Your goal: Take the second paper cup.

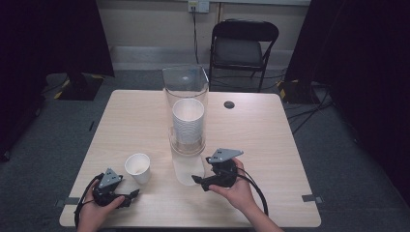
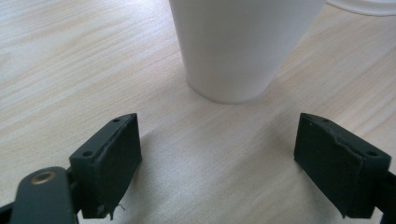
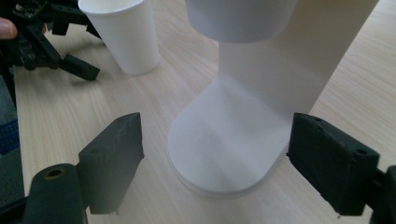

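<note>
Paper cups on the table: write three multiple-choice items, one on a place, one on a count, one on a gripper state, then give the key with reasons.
1. Where does the single paper cup stand?
A. On the folding chair
B. On the table, just ahead of the left gripper
C. Inside the clear dispenser

2. How many cups stand alone on the tabletop, outside the clear dispenser?
A. One
B. Three
C. Five

3. How do the left gripper's jaws stand?
A. Shut on the cup
B. Shut on nothing
C. Open, with the cup ahead of them and untouched

Key: 1 B, the high view shows the cup on the wood beside the left gripper. 2 A, only one cup stands free; the rest are a stack in the dispenser. 3 C, the left gripper view shows bare table between the jaws and a gap to the cup.
</note>
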Action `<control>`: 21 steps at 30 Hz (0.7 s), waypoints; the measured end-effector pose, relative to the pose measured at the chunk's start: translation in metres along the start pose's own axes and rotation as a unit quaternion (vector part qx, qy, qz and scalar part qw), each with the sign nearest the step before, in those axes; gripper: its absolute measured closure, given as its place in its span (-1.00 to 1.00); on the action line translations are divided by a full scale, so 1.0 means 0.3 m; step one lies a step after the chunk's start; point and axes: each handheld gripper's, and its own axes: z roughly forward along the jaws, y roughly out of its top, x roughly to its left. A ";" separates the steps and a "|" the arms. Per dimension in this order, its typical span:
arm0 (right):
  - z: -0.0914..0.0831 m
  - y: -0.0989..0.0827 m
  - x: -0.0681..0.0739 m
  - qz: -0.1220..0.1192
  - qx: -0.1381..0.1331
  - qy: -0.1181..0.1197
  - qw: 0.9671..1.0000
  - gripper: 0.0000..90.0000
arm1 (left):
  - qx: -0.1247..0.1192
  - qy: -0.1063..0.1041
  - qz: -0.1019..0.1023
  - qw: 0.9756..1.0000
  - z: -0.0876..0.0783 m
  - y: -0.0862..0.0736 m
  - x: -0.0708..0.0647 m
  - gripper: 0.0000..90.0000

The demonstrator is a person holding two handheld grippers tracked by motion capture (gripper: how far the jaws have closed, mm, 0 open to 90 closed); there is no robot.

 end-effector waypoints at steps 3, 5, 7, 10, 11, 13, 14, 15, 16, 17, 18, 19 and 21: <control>0.009 0.009 -0.003 0.007 -0.009 0.000 1.000 -0.61 | 0.000 0.000 0.000 1.000 0.000 0.000 0.000 -0.68; 0.015 0.025 -0.004 0.013 -0.022 -0.001 1.000 -0.61 | 0.000 0.000 0.000 1.000 0.000 0.000 0.000 -0.68; 0.018 0.032 -0.003 0.013 -0.024 -0.001 1.000 -0.60 | 0.000 0.000 0.000 1.000 0.000 0.000 0.000 -0.68; 0.026 0.059 -0.002 0.005 -0.034 -0.010 0.999 -0.59 | 0.000 0.000 0.000 1.000 0.000 0.000 0.000 -0.68; 0.029 0.068 -0.002 0.003 -0.037 -0.014 0.999 -0.58 | 0.000 0.000 0.000 1.000 0.000 0.000 0.000 -0.68; 0.040 0.089 -0.005 0.000 -0.046 -0.020 0.999 -0.55 | 0.000 0.000 0.000 1.000 0.000 0.000 0.000 -0.68; 0.040 0.089 -0.005 0.000 -0.046 -0.020 0.999 -0.55 | 0.000 0.000 0.000 1.000 0.000 0.000 0.000 -0.68; 0.049 0.097 -0.008 -0.002 -0.050 -0.025 0.998 -0.53 | 0.000 0.000 0.000 1.000 0.000 0.000 0.000 -0.68; 0.049 0.097 -0.008 -0.002 -0.050 -0.025 0.998 -0.53 | 0.000 0.000 0.000 1.000 0.000 0.000 0.000 -0.68; 0.059 0.099 -0.013 0.002 -0.056 -0.029 0.998 -0.52 | 0.001 -0.001 0.001 1.000 0.001 0.000 0.001 -0.68; 0.059 0.099 -0.013 0.002 -0.056 -0.029 0.998 -0.52 | 0.001 -0.001 0.001 1.000 0.001 0.000 0.001 -0.69; 0.063 0.101 -0.013 0.004 -0.057 -0.029 0.998 -0.49 | 0.001 -0.001 0.001 1.000 0.001 0.001 0.002 -0.69; 0.071 0.104 -0.012 0.004 -0.064 -0.032 0.997 -0.44 | 0.002 -0.001 0.004 1.000 0.002 0.002 0.003 -0.70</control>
